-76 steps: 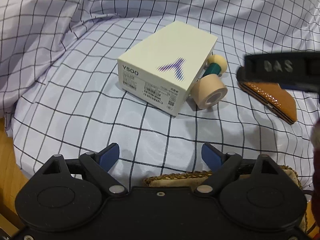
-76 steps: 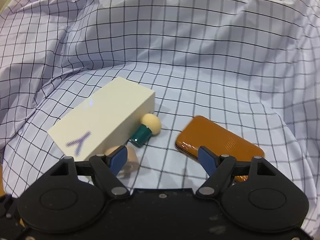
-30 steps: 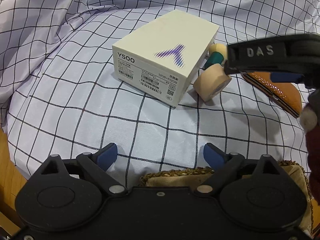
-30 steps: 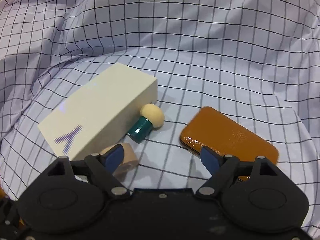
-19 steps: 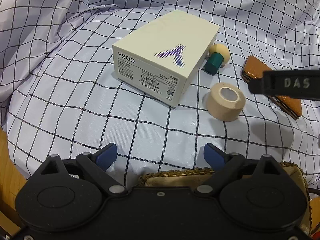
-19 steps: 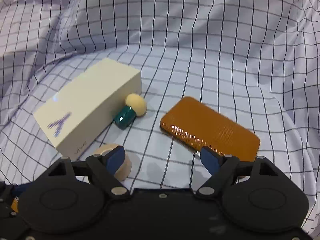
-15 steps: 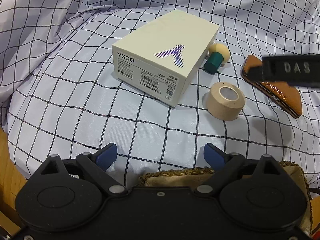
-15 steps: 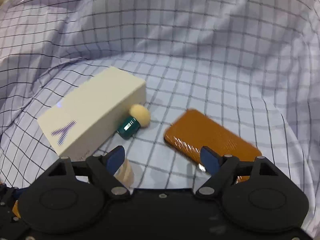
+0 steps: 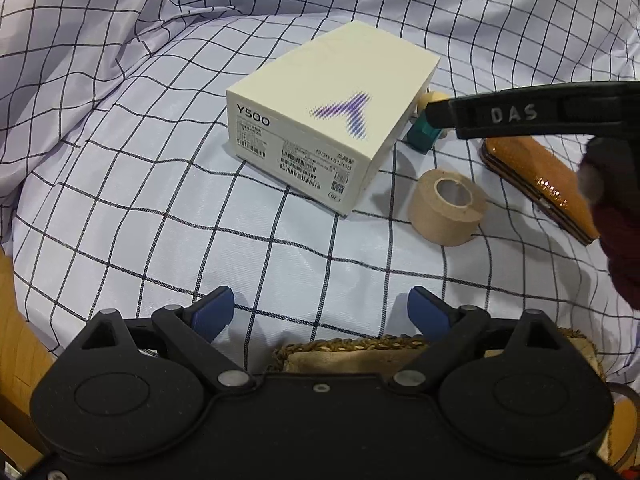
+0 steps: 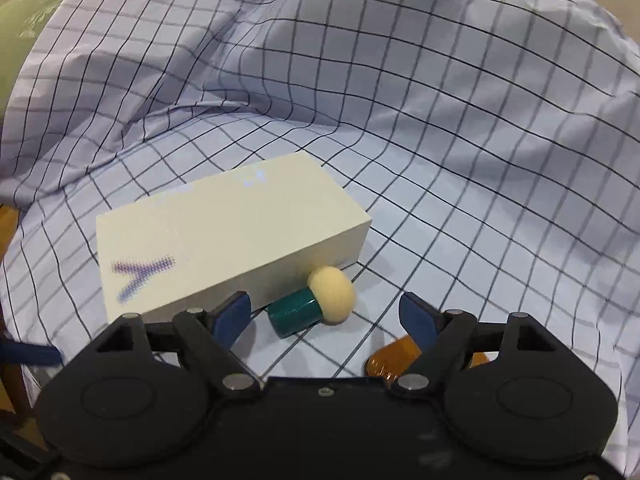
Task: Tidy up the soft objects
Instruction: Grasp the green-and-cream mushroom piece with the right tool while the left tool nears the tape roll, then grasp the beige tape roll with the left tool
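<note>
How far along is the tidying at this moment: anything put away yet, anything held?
Nothing looks put away: the box, tape roll, mushroom-shaped sponge and orange case all lie loose on the checked cloth. Neither the left gripper nor the right gripper holds anything; the right frames the sponge, untouched. Everything remains.

Bright, even indoor light with soft shadows; fisheye bending at edges, right wrist view motion-blurred.

Tape roll [image 9: 447, 213] now flat — right tool [image 10: 326, 316] over mushroom [image 10: 314, 306].
</note>
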Demonstrator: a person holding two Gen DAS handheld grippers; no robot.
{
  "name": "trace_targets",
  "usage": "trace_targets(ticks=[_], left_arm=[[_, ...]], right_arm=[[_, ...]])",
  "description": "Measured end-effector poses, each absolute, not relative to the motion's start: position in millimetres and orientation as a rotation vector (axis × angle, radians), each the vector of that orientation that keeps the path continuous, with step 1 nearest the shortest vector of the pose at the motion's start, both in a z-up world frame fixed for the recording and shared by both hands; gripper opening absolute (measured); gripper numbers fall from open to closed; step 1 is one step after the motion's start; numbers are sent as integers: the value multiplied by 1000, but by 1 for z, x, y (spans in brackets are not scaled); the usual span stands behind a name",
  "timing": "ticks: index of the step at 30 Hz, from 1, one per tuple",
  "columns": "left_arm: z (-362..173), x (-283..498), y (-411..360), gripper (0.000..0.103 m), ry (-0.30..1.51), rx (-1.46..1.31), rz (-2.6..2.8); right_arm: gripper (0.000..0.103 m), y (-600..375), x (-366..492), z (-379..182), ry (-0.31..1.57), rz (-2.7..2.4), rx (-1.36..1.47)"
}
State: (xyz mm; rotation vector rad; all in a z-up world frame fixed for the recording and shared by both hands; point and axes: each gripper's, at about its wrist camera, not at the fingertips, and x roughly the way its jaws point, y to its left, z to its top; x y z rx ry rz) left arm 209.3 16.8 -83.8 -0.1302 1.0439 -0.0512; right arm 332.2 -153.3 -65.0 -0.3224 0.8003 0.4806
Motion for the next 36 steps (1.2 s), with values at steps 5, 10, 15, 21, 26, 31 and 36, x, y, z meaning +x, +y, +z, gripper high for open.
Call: trace_targets(ticks=[5, 10, 15, 21, 26, 31, 36], left_arm=[[-76, 211, 16, 90, 1028, -137, -66], [-78, 217, 12, 90, 1035, -137, -74], [-82, 218, 12, 90, 1048, -136, -66], [-84, 218, 14, 90, 1060, -140, -60], [-83, 217, 14, 90, 1060, -142, -62], [-81, 216, 12, 90, 1059, -136, -66], [-75, 216, 7, 90, 1046, -125, -70]], right_arm=[[80, -151, 339, -75, 802, 532, -399], [78, -144, 347, -88, 817, 553, -439], [71, -135, 350, -98, 826, 579, -503], [61, -134, 354, -95, 819, 611, -488], [57, -134, 349, -92, 810, 619, -475], [56, -143, 343, -85, 797, 570, -423], [56, -166, 331, -64, 771, 476, -337]])
